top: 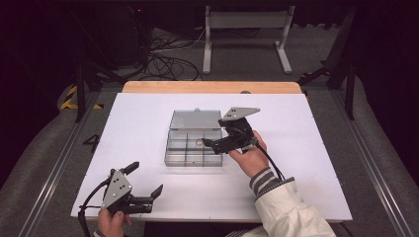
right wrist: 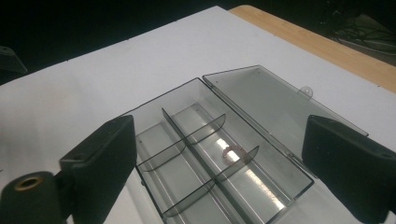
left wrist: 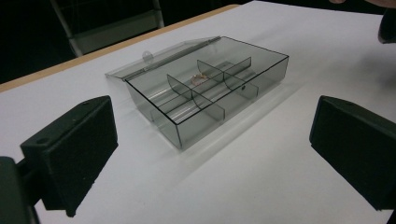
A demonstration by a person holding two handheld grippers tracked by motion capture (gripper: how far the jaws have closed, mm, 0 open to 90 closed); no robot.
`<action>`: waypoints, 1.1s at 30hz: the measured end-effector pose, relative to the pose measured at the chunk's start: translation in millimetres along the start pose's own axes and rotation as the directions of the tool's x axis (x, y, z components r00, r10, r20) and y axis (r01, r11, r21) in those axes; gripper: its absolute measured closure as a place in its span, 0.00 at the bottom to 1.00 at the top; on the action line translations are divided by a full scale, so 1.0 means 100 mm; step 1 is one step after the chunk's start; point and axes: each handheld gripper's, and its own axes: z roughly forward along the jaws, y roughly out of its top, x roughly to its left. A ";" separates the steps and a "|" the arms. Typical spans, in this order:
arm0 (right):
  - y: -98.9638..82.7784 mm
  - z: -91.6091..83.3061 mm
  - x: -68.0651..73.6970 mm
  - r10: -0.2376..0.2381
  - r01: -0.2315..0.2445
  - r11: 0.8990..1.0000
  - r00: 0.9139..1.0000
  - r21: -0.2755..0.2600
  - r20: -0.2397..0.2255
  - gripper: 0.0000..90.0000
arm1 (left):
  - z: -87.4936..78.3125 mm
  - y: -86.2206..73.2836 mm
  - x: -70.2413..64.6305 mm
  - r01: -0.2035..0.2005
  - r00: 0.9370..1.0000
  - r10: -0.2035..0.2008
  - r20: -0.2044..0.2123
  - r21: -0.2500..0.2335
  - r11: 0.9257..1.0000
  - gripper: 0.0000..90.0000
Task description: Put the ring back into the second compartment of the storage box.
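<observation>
Just below the right gripper [top: 210, 143], whose jaws are standing wide and empty, a small pinkish ring [right wrist: 231, 153] is lying in the clear plastic compartment box [top: 170, 153]; lifting straight seems wise.

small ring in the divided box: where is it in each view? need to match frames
High view: the ring lies mid-frame, in a compartment just left of the right gripper.
Left gripper view: ring up the middle, in a far compartment.
Right gripper view: ring centre, low, beside a curved divider.
Shared landmark: the clear box, its lid laid open flat.
</observation>
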 end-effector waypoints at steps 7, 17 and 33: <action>-0.03 -0.22 0.00 -0.014 0.014 0.999 1.000 -0.031 0.008 0.08 | 0.01 0.00 0.00 -0.002 1.000 0.002 -0.001 0.001 1.000 0.01; -0.15 -0.52 -0.03 -0.029 0.030 0.998 0.999 -0.050 0.032 0.06 | 0.01 0.00 0.00 -0.001 1.000 0.001 -0.003 0.001 1.000 0.01; -0.51 -0.93 -0.08 -0.017 0.024 0.997 0.995 -0.075 0.095 0.05 | 0.01 0.00 -0.01 -0.003 1.000 0.003 -0.006 -0.001 1.000 0.01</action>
